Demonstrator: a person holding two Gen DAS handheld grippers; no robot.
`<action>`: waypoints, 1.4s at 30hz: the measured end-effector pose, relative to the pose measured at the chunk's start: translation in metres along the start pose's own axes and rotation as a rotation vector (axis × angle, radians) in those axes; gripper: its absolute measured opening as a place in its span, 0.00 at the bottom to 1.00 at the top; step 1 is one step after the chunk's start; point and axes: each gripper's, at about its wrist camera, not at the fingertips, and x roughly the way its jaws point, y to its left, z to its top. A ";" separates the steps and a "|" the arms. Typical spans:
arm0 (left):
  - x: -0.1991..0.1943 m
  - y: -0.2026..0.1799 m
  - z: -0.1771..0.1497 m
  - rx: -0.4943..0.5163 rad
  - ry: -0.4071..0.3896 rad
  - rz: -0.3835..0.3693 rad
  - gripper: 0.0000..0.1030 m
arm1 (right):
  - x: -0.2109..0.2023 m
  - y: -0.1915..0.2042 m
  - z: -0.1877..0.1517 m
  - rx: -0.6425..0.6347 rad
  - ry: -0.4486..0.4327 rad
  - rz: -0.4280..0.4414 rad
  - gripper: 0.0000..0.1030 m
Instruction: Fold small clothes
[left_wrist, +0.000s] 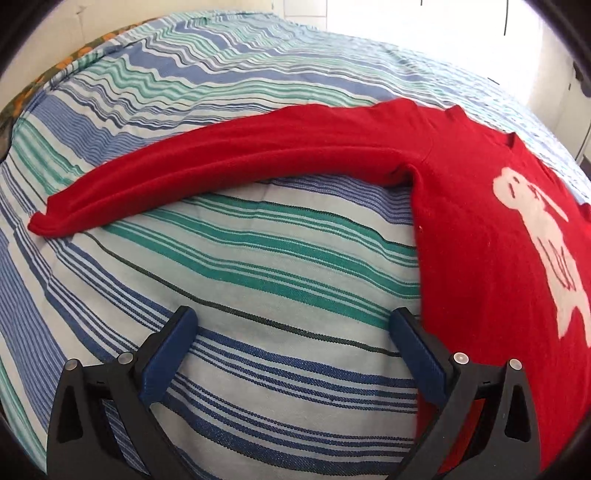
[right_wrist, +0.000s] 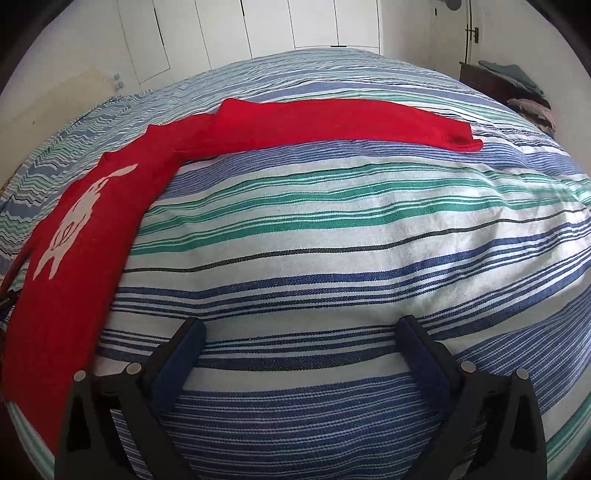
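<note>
Left wrist view shows the left gripper spread wide with nothing between its blue pads, its right-hand finger at the edge of the red sweater. That sweater lies flat on the striped bedspread, one long sleeve stretched out to the side, a white figure on its chest. Right wrist view has the right gripper equally released over bare stripes, the sweater off to its left. White cupboard doors stand behind the bed; folded cloth sits on dark furniture at far right.
</note>
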 end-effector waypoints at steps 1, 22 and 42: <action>0.000 -0.001 0.000 0.000 -0.001 0.000 1.00 | 0.000 0.000 0.000 0.001 -0.003 0.003 0.99; 0.001 0.003 -0.002 -0.001 -0.001 0.000 1.00 | -0.002 -0.001 -0.001 -0.003 -0.016 0.008 1.00; 0.001 0.003 -0.002 -0.001 -0.001 -0.001 1.00 | -0.002 -0.001 -0.001 -0.004 -0.018 0.009 1.00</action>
